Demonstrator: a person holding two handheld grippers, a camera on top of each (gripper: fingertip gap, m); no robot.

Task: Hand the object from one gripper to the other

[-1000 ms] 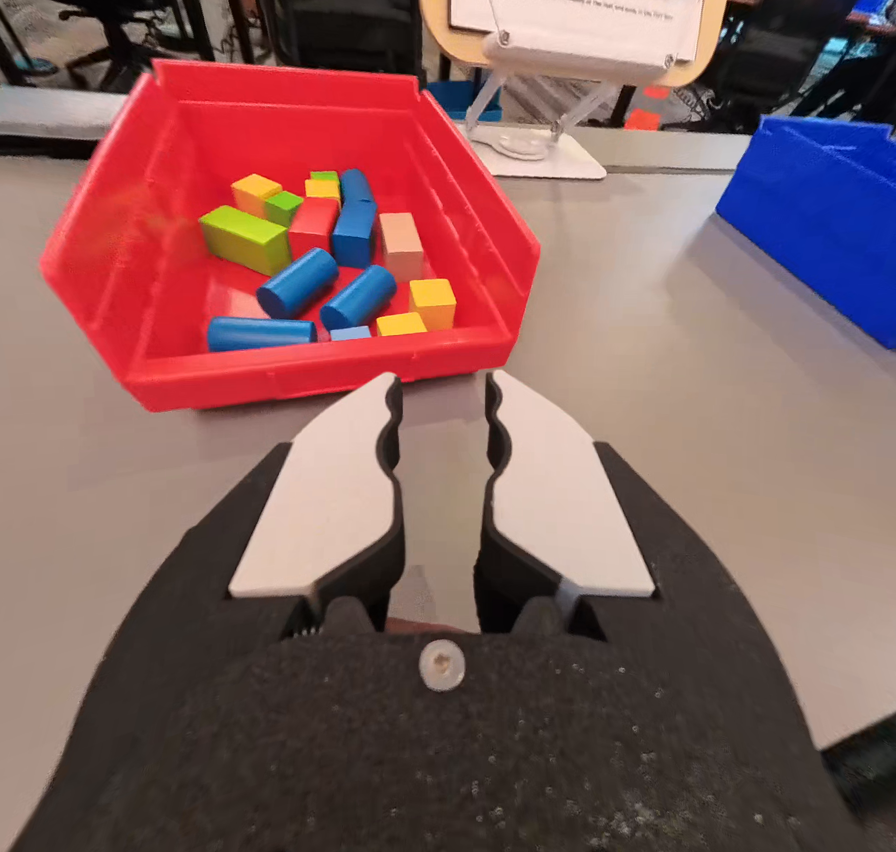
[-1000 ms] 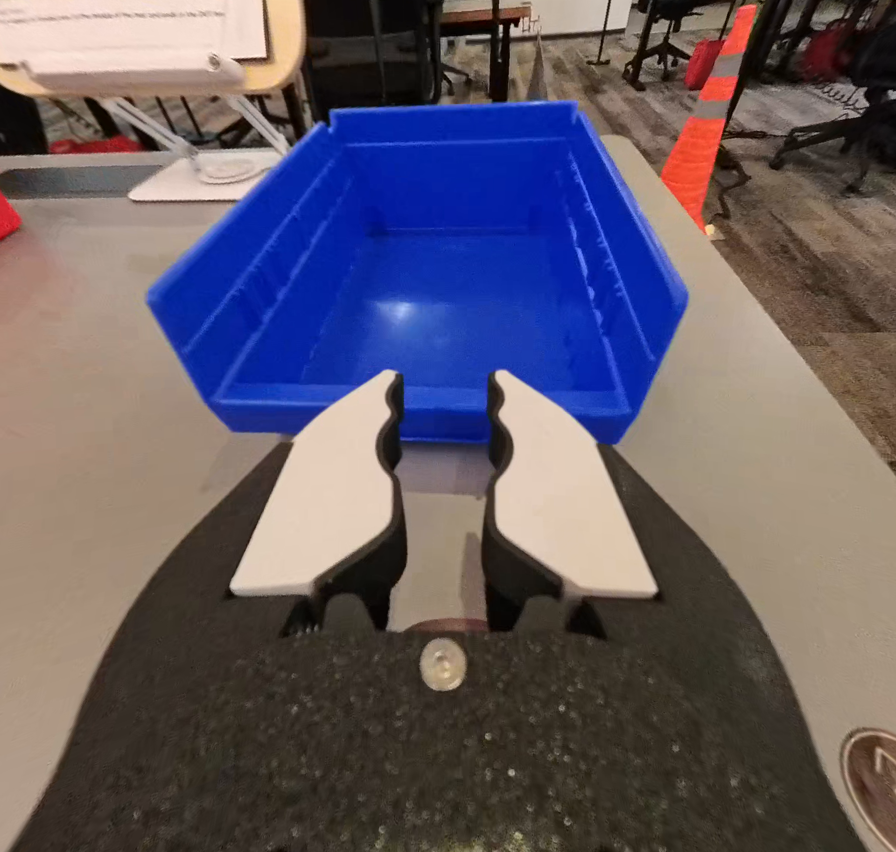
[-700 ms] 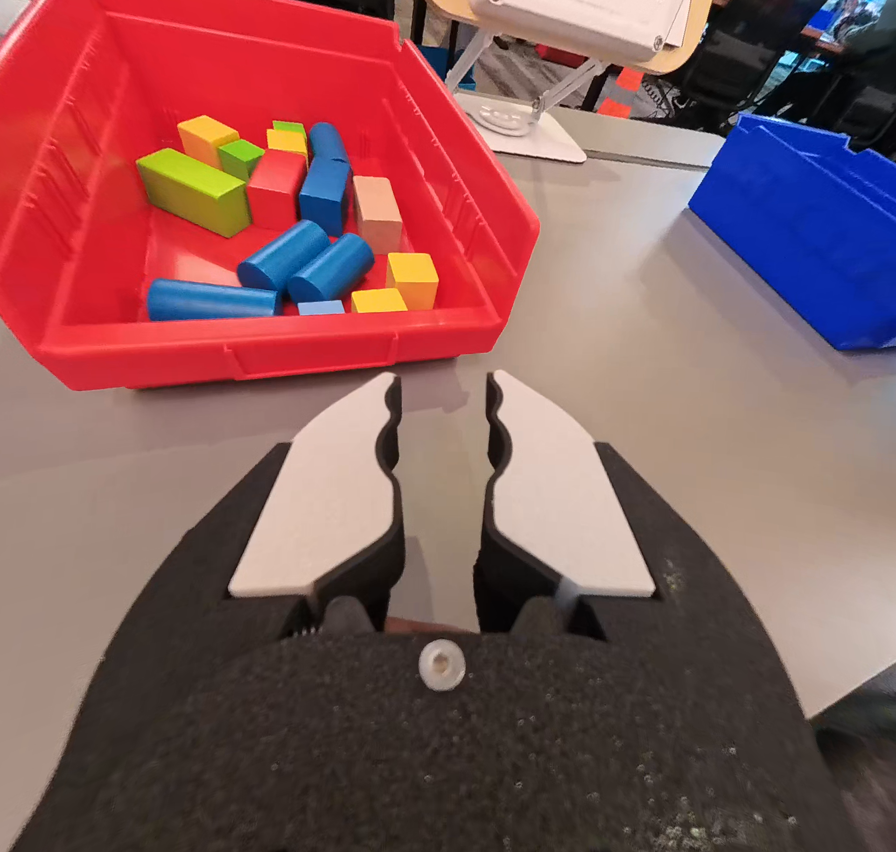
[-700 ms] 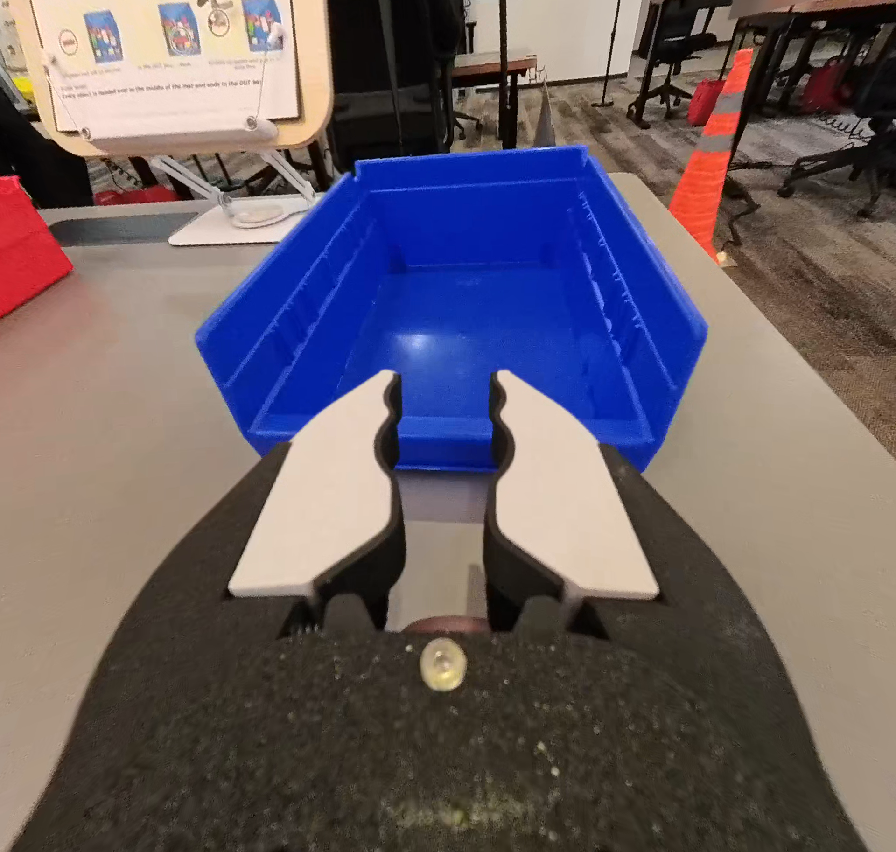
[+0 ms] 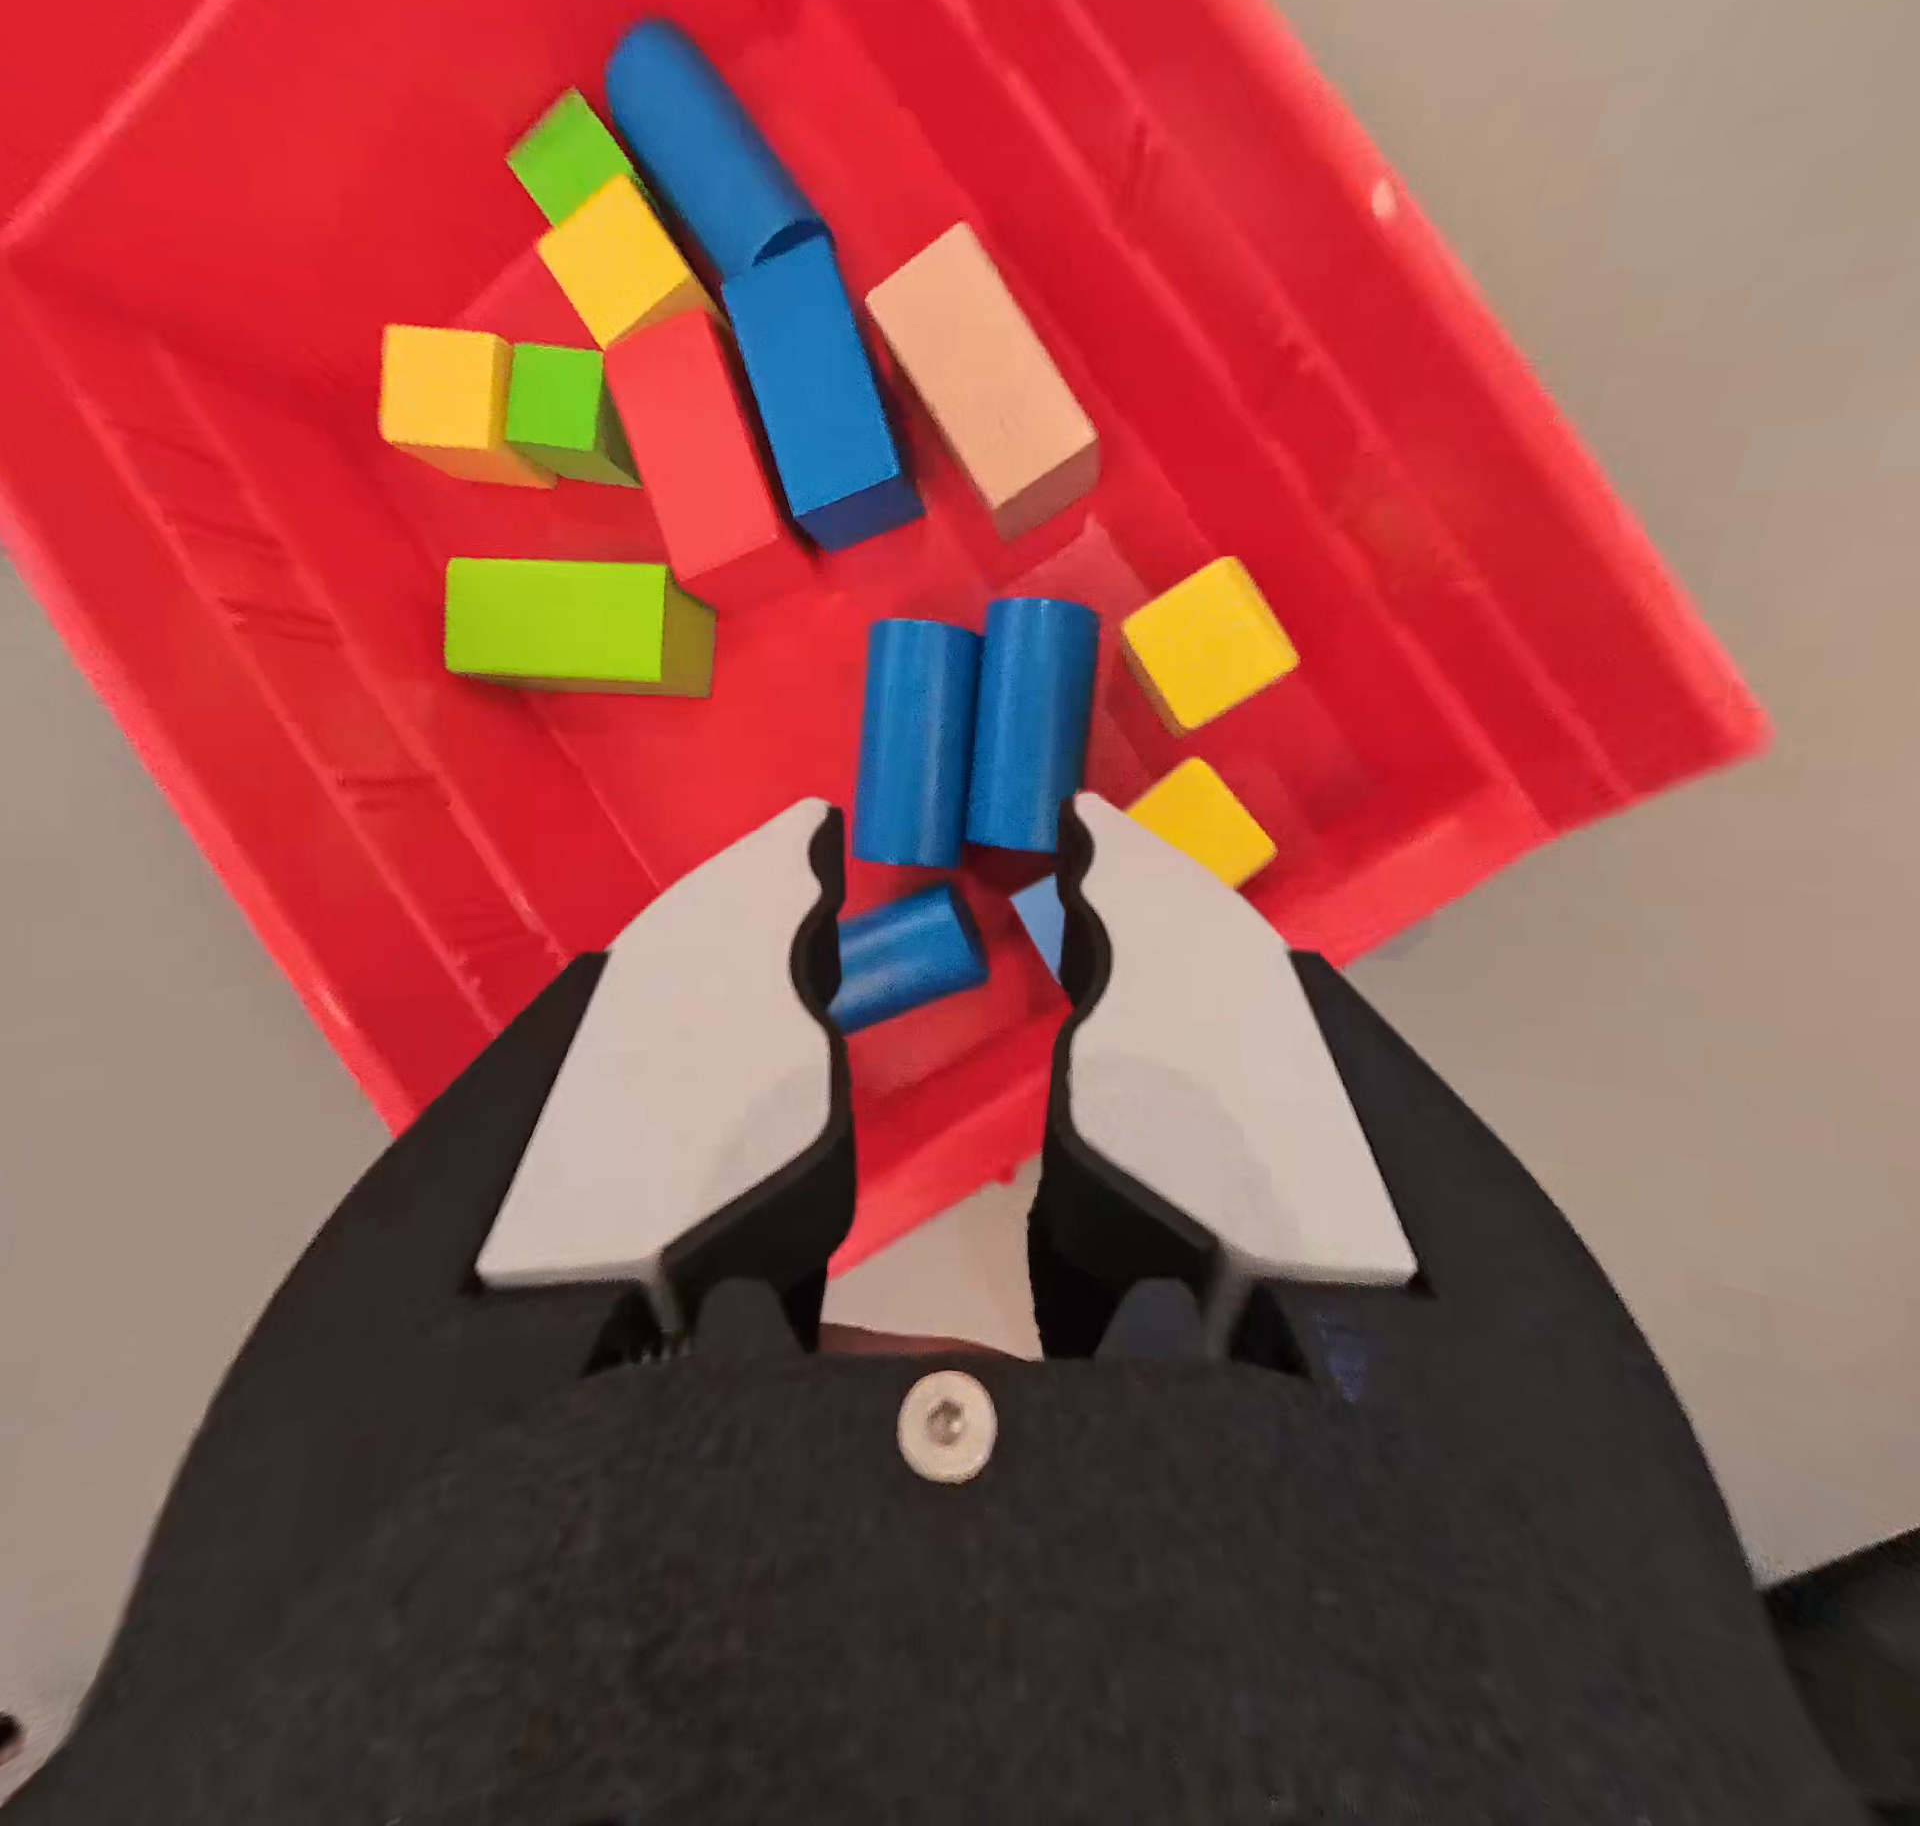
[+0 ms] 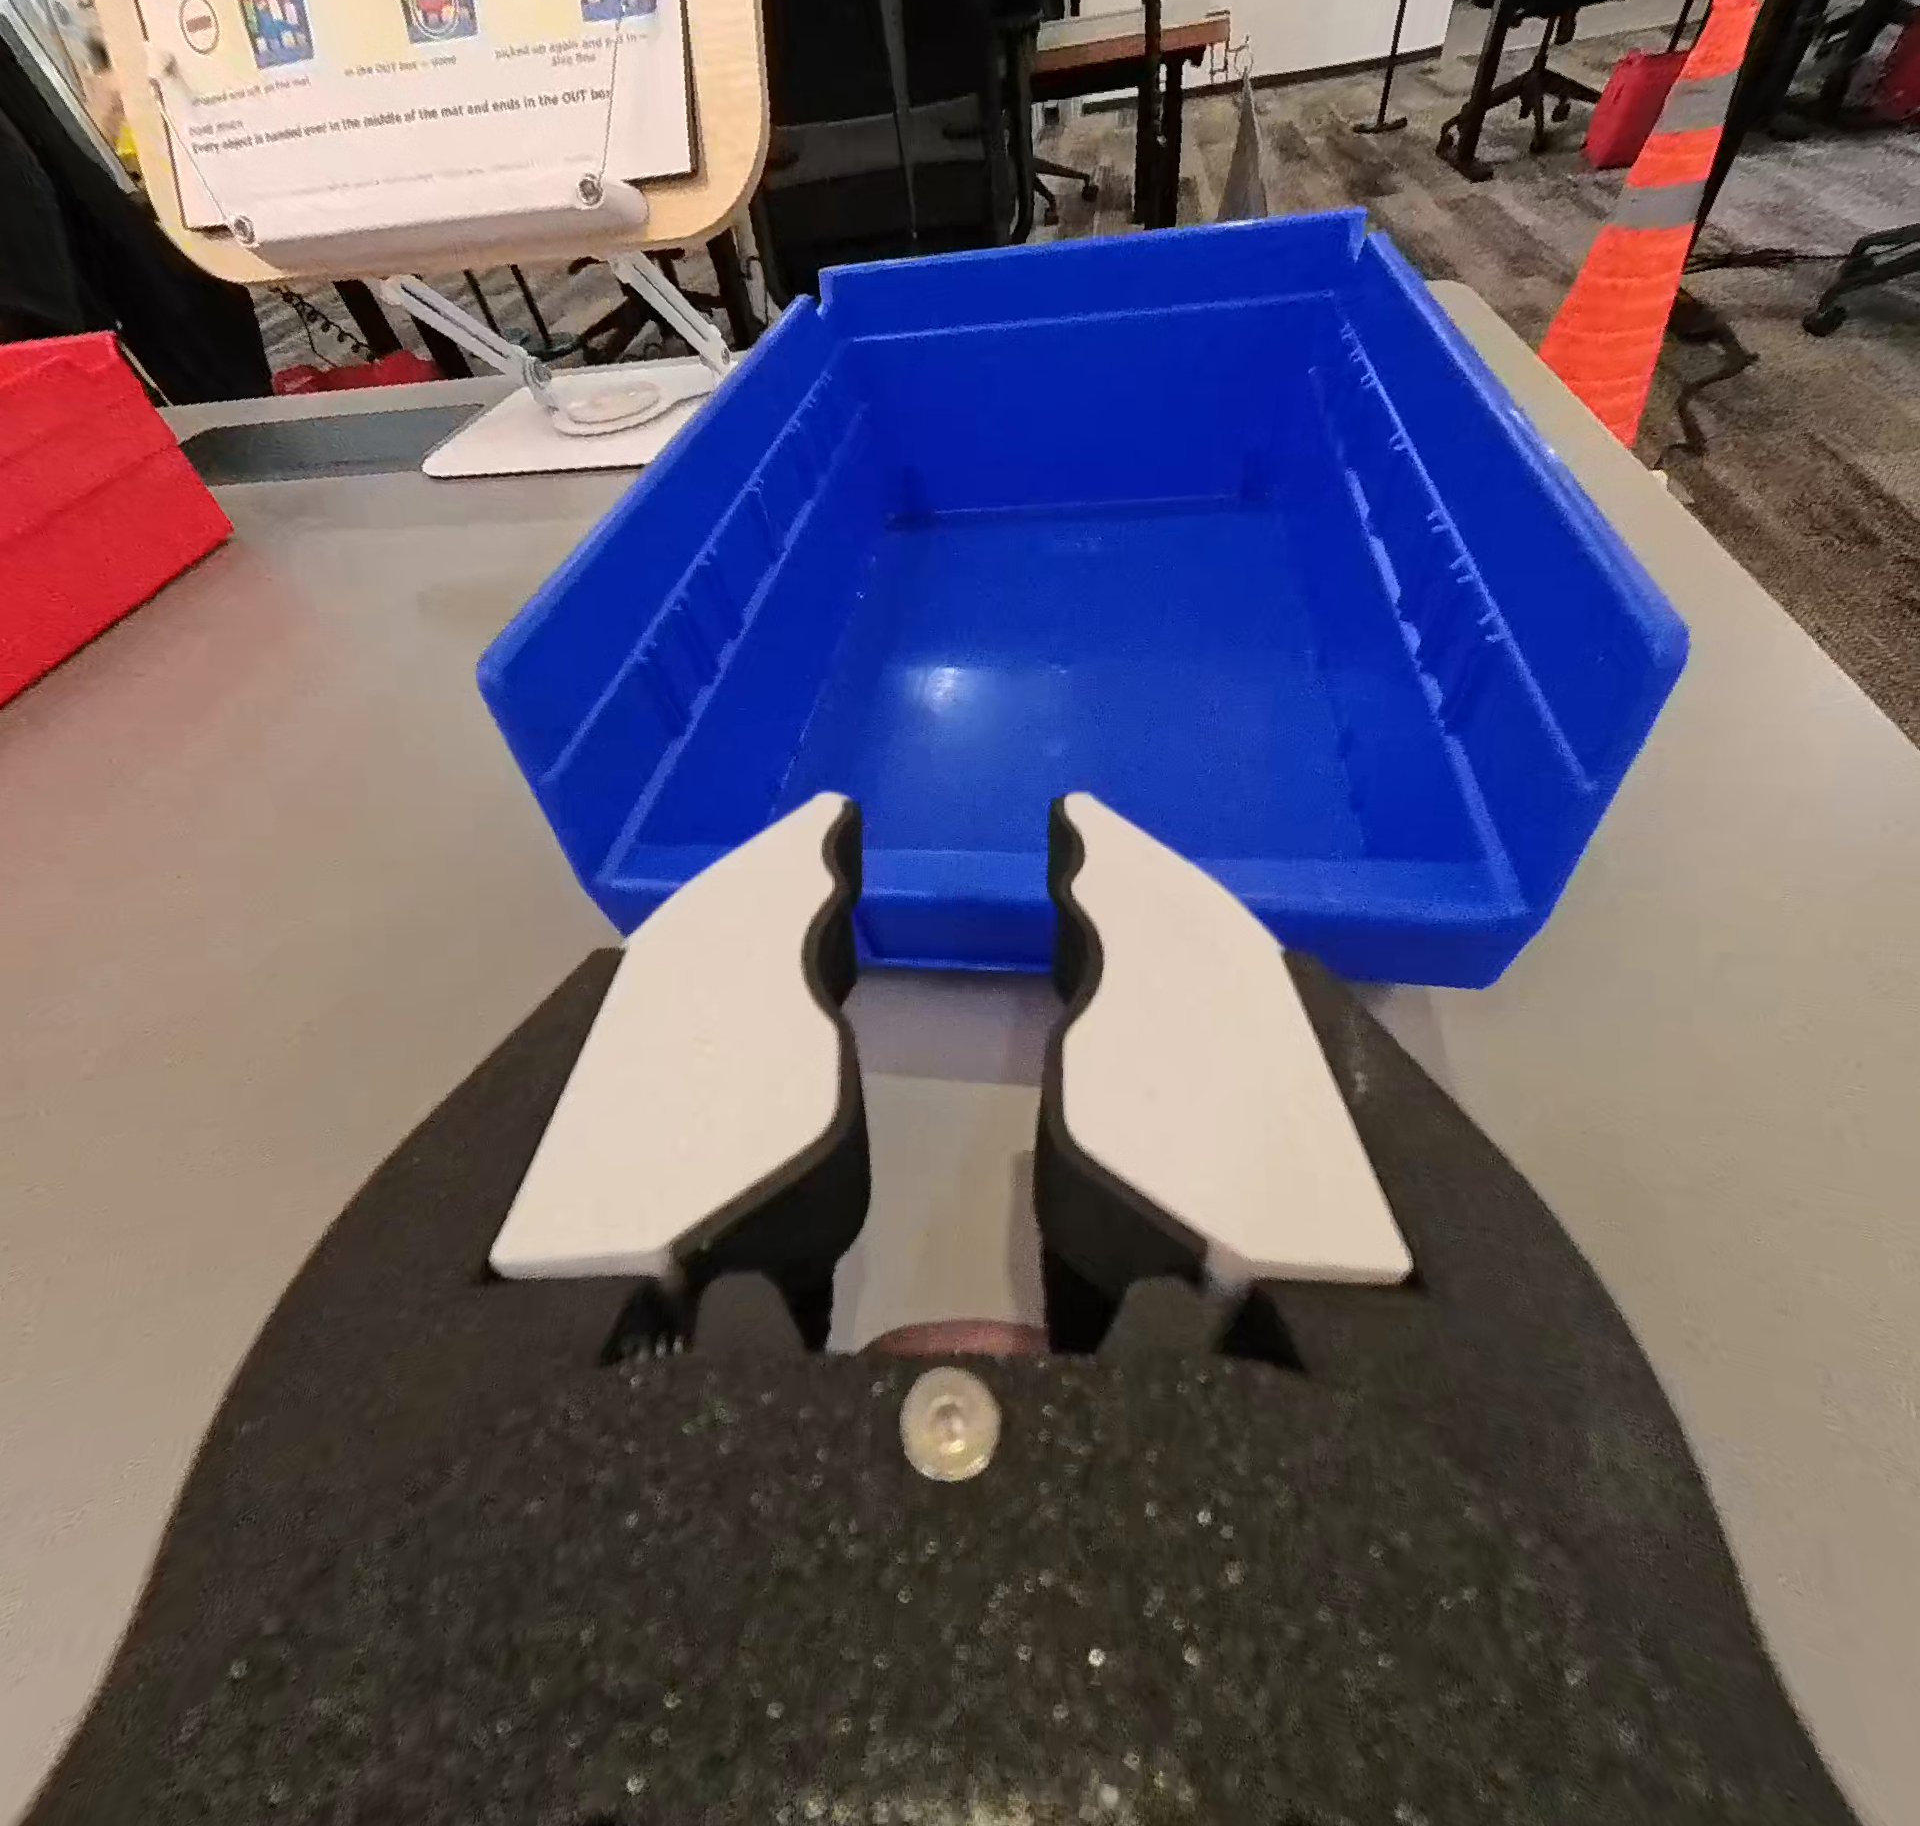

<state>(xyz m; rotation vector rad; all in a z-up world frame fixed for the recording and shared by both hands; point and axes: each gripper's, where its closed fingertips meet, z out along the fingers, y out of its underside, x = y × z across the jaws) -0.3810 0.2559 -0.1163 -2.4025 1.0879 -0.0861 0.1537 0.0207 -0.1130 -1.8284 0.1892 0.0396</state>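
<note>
- My left gripper (image 5: 951, 820): above the near end of the red bin (image 5: 1351, 342), jaws parted, nothing between them.
- Two short blue cylinders (image 5: 971, 732): side by side in the bin, their near ends just ahead of my fingertips.
- A third blue cylinder (image 5: 904, 955): seen through the gap between my fingers, lying crosswise.
- Other blocks in the bin: yellow cubes (image 5: 1210, 638), green block (image 5: 566, 623), red block (image 5: 691, 441), blue block (image 5: 821, 394), tan block (image 5: 982, 374).
- My right gripper (image 6: 951, 815): jaws apart, holding nothing, before the blue bin (image 6: 1558, 571) on the grey table (image 6: 260, 841).
</note>
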